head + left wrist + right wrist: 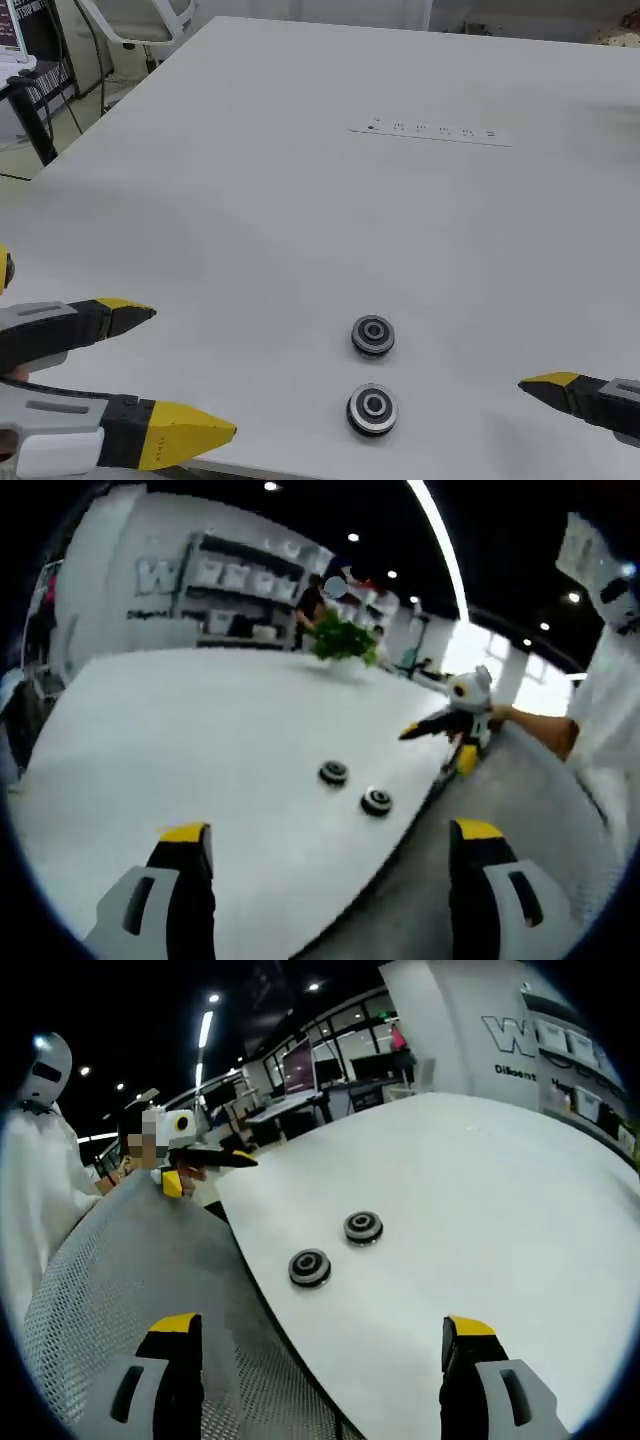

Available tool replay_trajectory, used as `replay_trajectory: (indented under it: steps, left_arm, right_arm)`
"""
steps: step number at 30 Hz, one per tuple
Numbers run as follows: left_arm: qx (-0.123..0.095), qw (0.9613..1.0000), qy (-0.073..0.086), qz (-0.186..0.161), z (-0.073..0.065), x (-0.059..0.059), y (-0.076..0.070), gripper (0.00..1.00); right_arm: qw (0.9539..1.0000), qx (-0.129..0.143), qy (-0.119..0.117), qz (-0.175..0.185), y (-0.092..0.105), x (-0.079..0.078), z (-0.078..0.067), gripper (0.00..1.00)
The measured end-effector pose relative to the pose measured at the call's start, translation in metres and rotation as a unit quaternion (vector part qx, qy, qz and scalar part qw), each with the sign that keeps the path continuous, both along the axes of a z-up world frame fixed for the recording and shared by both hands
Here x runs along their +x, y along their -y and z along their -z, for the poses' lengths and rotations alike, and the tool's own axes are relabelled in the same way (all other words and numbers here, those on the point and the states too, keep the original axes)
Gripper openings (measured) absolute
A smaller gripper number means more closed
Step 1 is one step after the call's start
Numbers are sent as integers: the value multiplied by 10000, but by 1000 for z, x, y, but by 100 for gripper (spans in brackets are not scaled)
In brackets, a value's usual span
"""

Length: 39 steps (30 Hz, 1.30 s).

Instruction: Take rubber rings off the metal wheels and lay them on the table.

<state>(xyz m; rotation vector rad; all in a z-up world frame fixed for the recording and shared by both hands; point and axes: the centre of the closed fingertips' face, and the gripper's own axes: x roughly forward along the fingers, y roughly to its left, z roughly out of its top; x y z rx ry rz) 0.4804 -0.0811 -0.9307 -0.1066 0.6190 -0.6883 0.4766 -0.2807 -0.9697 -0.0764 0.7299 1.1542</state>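
Left claw: the grey and black left gripper [195, 372] with pointed yellow tips is well to the left of the near wheel [372, 409], a small round metal wheel inside a black rubber ring [351, 410]. Its jaws stand wide apart and hold nothing.
Near wheel: it lies flat on the smooth white table [250, 200], close to the front edge. Its rubber ring is on it.
Far wheel: a second small round metal wheel, the far wheel [373, 335], lies flat just behind the near wheel, not touching it. It wears a black ring too.
Strip: a thin white strip [430, 131] with small dark marks lies far behind the near wheel, a bit to the right.
Right claw: the right gripper [320, 1330], in the same colours, is well to the right of the near wheel. Its jaws are wide apart with nothing between them.
Cut off: in the head view the picture's edge cuts the right gripper, with one yellow-tipped jaw in sight.
Hard to see: the marks on the strip are too small to read.
Shapes: both wheels are flat and round, shiny grey in the middle, dull black at the rim.
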Motion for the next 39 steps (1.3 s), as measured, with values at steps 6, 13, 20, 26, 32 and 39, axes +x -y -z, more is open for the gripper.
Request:
replay_trajectory:
  steps: [6,13,20,26,32,39]
  left_arm:
    - [92,9999,-127,53,9,-5,0,97]
    - [41,9986,-292,433,14,-15,11,96]
    - [40,9972,-207,721,13,-20,17,97]
    - [-8,9956,-176,918,11,-22,19,96]
    - [-10,9951,-197,968,12,-22,19,97]
    - [-25,9933,-140,1146,11,-23,24,98]
  right_arm:
    - [9999,-57,-24,-96,-3,-3,2,99]
    - [9998,-199,-16,43,2,0,7,99]
    - [9996,-276,-20,-95,-3,-7,9,99]
    - [9997,-149,-48,185,-2,1,5,99]
    - [9994,0,-55,336,-3,6,1,99]
    - [9990,136,-70,419,-3,8,-2,99]
